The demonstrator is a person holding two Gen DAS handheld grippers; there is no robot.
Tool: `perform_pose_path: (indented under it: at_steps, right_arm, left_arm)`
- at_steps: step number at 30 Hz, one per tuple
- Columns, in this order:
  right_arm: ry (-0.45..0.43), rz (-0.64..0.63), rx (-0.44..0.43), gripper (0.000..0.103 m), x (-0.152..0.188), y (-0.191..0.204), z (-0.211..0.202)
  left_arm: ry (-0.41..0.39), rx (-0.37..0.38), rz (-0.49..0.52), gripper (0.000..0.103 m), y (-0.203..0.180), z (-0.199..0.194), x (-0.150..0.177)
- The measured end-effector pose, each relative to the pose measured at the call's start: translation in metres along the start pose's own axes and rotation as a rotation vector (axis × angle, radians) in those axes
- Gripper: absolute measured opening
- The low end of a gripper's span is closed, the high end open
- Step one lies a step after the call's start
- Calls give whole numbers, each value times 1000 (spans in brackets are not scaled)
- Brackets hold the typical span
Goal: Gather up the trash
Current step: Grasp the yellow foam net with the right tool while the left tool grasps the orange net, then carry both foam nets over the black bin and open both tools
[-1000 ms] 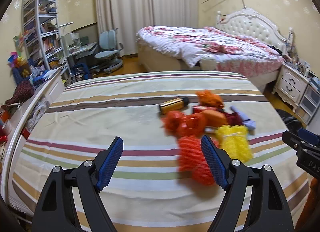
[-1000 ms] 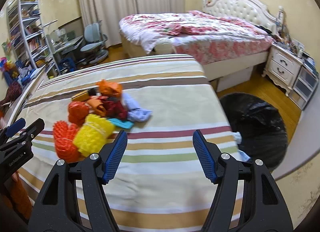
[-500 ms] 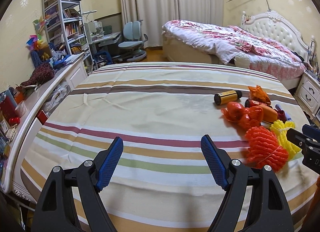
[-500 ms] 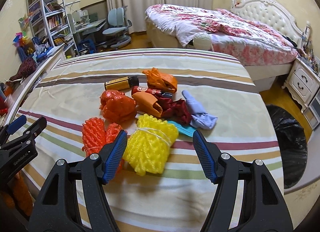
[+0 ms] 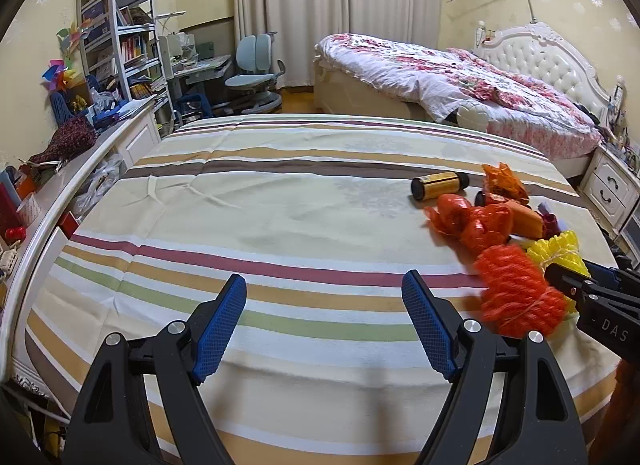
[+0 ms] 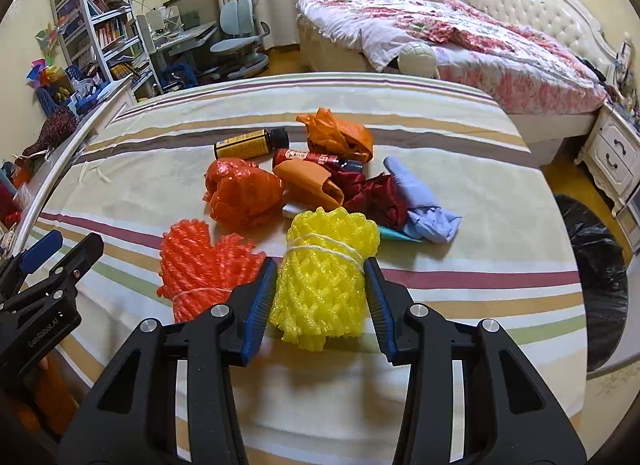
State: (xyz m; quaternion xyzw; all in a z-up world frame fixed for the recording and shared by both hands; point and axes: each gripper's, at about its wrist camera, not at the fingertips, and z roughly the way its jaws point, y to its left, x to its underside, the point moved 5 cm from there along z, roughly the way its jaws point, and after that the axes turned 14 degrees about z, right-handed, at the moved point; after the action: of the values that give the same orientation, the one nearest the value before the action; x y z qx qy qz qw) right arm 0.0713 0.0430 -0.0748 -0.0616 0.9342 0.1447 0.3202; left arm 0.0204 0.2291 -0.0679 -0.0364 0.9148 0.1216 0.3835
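Observation:
A pile of trash lies on the striped bedspread (image 6: 460, 169). At its near edge is a yellow foam net bundle (image 6: 328, 233), tied with string. My right gripper (image 6: 320, 269) is closing on it, and both blue pads touch its sides. An orange-red foam net bundle (image 6: 200, 261) lies just left of it. Behind them are a red-orange plastic bag (image 6: 244, 193), a brown bottle (image 6: 252, 143), an orange bag (image 6: 336, 135), a dark red wrapper (image 6: 372, 193) and a pale blue glove (image 6: 420, 201). My left gripper (image 5: 324, 293) hovers open over bare bedspread, left of the orange-red bundle (image 5: 516, 293).
A black trash bag (image 6: 596, 277) stands open on the floor to the right of the bed. Beyond are a second bed with a floral quilt (image 6: 460, 29), a white nightstand (image 6: 616, 153), a bookshelf (image 5: 116, 37) and a desk chair (image 5: 252, 77).
The right gripper swung left from the bag side to the pile, and its jaws narrowed around the yellow bundle. The left gripper swung left, so the pile now sits at its right edge.

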Motion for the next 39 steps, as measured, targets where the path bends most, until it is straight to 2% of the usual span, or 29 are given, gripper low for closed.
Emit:
perform_pose_path:
  at_steps: [6,17,23,28,29,31,34,39]
  right_arm:
    - [-59,6,19,43,-4,-14,-19]
    - [-127,101,69,43,0,-79,-44]
    - [-136,157,75,43,5,-107,-49]
    - [-131,183,68,43,8,-121,-47]
    - [-130,185,66,43,8,-122,-47]
    - [-127,188,63,43,9,-123,-45]
    - [-122,187,60,43,10,-124,-43]
    - [-120,186,59,43,11,-124,-42]
  left_arm:
    - [-13,30,23,78,-22,-9,-6]
    - [-52,103,107,79,-92,-25,-21]
    - [-26,70,147,80,-122,-13,-20]
    - [2,78,141,80,-127,-3,-15]
    - [8,87,133,79,-126,0,-15]
    - [14,97,126,65,-125,1,-13]
    - [26,132,115,57,-123,4,-9]
    - [10,156,115,52,-122,-1,-6]
